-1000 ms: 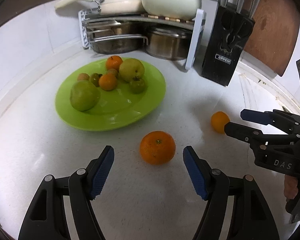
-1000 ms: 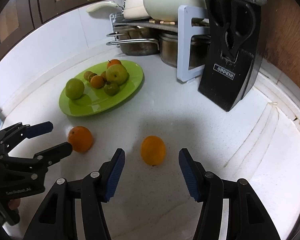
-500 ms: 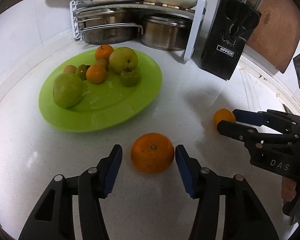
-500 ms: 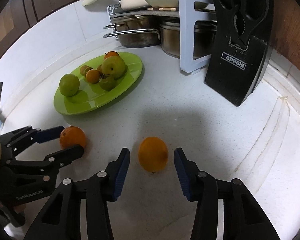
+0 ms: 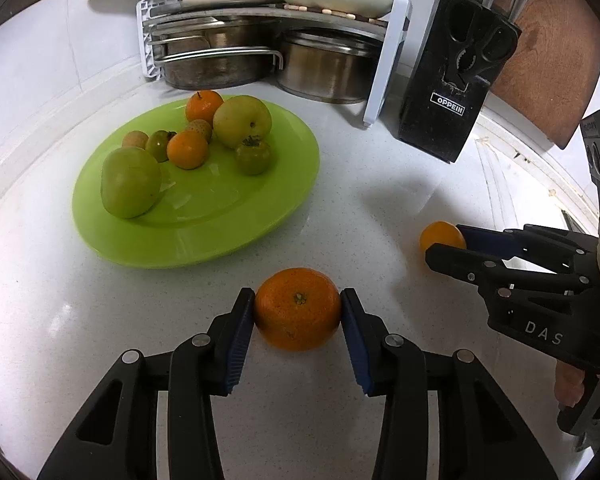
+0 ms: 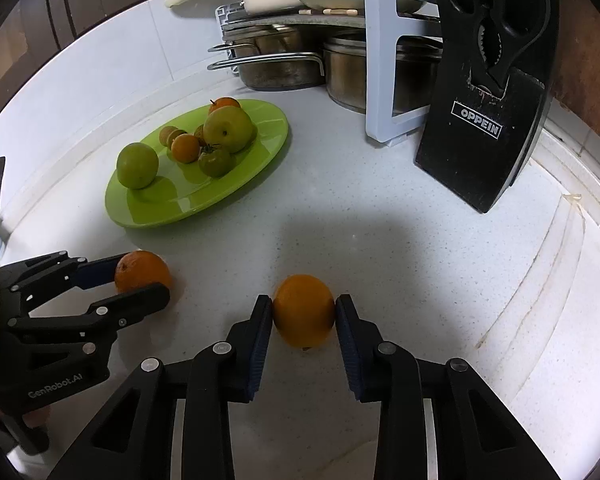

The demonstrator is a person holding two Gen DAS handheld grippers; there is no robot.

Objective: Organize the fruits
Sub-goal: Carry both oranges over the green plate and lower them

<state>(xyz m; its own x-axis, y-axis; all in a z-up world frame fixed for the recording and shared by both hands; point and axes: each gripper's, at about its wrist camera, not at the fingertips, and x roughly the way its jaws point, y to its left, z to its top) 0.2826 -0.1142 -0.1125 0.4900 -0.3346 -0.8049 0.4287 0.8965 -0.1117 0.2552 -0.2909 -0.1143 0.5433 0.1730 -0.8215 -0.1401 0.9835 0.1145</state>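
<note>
1. Your left gripper (image 5: 298, 310) is closing its jaws, and both pads already press the tangerine (image 5: 297, 308) on the counter (image 5: 360, 184), just before the green plate (image 5: 204, 236).
2. Your right gripper (image 6: 304, 314) is clamped on the orange (image 6: 304, 310), mid-counter, right of the tangerine.

A black knife block (image 5: 456, 92) beside the pot rack (image 5: 384, 60) bears the label "OPPEIN". The right gripper (image 5: 446, 246) reads "DAS"; the left gripper (image 6: 140, 284) reads "GenRobot.AI".
</note>
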